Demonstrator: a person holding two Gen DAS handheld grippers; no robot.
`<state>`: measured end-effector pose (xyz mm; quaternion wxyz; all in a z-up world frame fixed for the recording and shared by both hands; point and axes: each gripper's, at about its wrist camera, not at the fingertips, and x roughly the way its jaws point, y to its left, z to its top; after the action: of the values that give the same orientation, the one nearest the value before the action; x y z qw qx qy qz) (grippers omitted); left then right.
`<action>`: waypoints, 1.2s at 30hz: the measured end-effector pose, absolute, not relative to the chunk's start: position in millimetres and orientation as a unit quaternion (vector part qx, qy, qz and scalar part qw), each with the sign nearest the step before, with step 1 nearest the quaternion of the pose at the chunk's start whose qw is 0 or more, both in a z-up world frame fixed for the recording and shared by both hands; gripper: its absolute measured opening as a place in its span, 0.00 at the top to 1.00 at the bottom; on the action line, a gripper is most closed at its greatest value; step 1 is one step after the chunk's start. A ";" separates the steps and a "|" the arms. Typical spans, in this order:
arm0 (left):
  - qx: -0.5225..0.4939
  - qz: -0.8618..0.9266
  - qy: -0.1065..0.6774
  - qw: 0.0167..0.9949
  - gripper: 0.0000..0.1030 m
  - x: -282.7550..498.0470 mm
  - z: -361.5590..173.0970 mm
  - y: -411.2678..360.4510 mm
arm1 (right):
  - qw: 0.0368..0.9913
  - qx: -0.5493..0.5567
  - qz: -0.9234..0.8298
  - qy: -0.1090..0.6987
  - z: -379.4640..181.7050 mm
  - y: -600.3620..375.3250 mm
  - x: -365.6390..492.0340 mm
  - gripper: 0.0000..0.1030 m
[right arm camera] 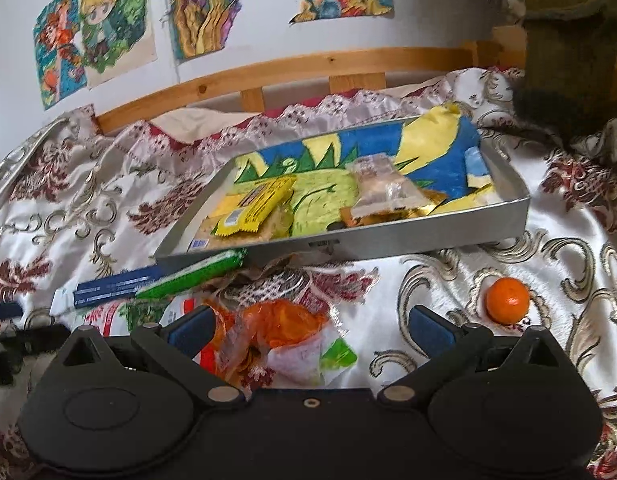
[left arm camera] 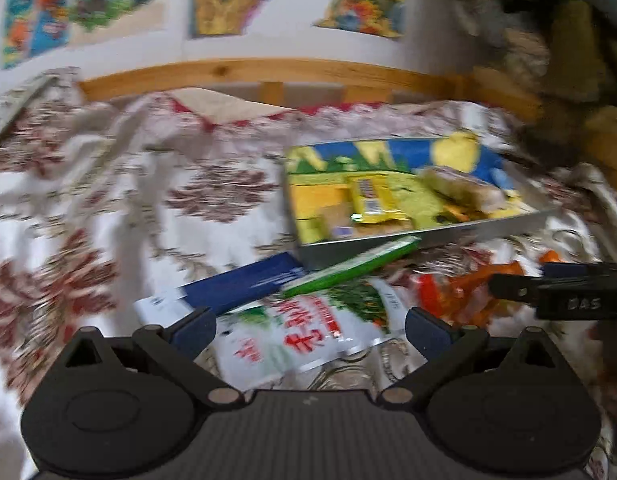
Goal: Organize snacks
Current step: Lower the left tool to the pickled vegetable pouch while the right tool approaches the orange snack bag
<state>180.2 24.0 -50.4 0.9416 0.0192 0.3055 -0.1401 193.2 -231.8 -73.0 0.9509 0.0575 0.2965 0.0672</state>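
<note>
A metal tray [right arm camera: 388, 242] with a painted bottom sits on the patterned bedspread; it also shows in the left wrist view [left arm camera: 448, 236]. In it lie a yellow snack pack [right arm camera: 252, 204] and a clear wrapped snack [right arm camera: 384, 190]. In front of it lie a green pack [right arm camera: 192, 276], a blue box [right arm camera: 112, 286], a white packet with red writing [left arm camera: 296, 332] and an orange wrapper [right arm camera: 276, 328]. My left gripper [left arm camera: 310, 328] is open over the white packet. My right gripper [right arm camera: 310, 326] is open over the orange wrapper. The view from the left wrist is blurred.
A small orange fruit [right arm camera: 507, 300] lies on the bedspread right of my right gripper. A wooden bed rail [right arm camera: 268, 70] and a wall with colourful drawings [right arm camera: 96, 32] are behind the tray. The right gripper shows at the right edge of the left wrist view [left arm camera: 568, 292].
</note>
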 end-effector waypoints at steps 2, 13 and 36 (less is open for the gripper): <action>0.029 -0.164 0.304 0.938 0.00 187.9 -51.1 25.8 | 0.951 0.053 0.073 0.296 -75.5 -230.1 193.1 0.01; 0.118 -0.271 0.347 0.890 0.00 236.4 -78.1 13.9 | 0.947 0.062 0.093 0.301 -89.1 -227.7 198.0 0.01; 0.196 -0.267 0.459 0.824 0.01 252.1 -82.2 -17.6 | 0.945 0.048 0.106 0.304 -92.9 -214.0 201.8 0.37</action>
<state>252.1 -17.6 -82.2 0.8243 0.1958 0.4590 -0.2673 201.8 -214.0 -92.9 0.9454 0.0485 0.3043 0.1064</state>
